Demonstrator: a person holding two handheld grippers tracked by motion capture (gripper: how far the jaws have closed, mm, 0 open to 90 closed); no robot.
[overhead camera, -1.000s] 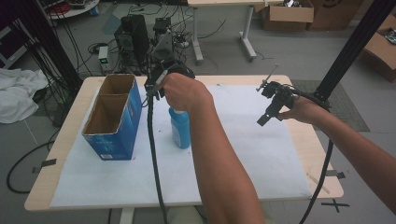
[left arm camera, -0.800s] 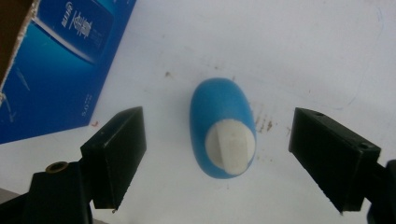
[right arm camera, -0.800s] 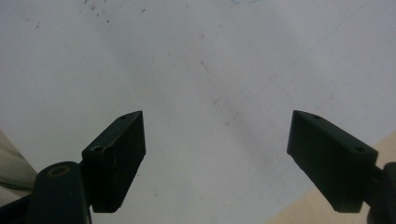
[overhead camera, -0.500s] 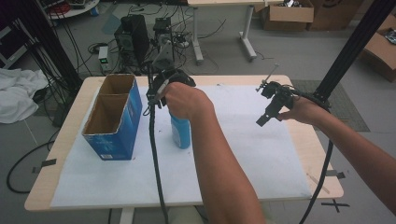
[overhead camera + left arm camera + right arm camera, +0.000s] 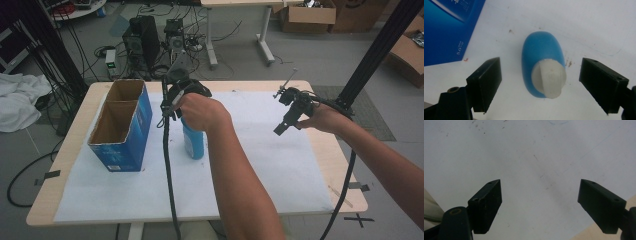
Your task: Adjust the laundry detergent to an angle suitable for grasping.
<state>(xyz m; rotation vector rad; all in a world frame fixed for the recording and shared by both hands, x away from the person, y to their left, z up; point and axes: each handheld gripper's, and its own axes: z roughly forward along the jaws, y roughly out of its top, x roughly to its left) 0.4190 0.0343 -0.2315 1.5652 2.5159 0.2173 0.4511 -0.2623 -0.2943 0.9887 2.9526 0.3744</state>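
A blue bottle [image 5: 194,145] with a white cap [image 5: 549,80] stands upright on the white sheet, just right of the open blue cardboard box [image 5: 122,127]. My left gripper [image 5: 181,106] hangs straight above it, pointing down. In the left gripper view the left gripper [image 5: 540,75] is open, one jaw on each side of the cap, touching neither the cap nor the bottle body [image 5: 540,50]. My right gripper [image 5: 281,129] hovers over the right part of the sheet. In its own view the right gripper [image 5: 540,192] is open with bare sheet between the jaws.
The blue box [image 5: 446,30] has two open compartments and stands close to the left of the bottle. The white sheet [image 5: 260,165] covers most of the wooden table [image 5: 75,130]. The sheet's edge and bare wood [image 5: 599,233] lie near the right gripper.
The left hand and gripper have sunk slightly toward the bottle's cap. The right gripper has hardly moved.
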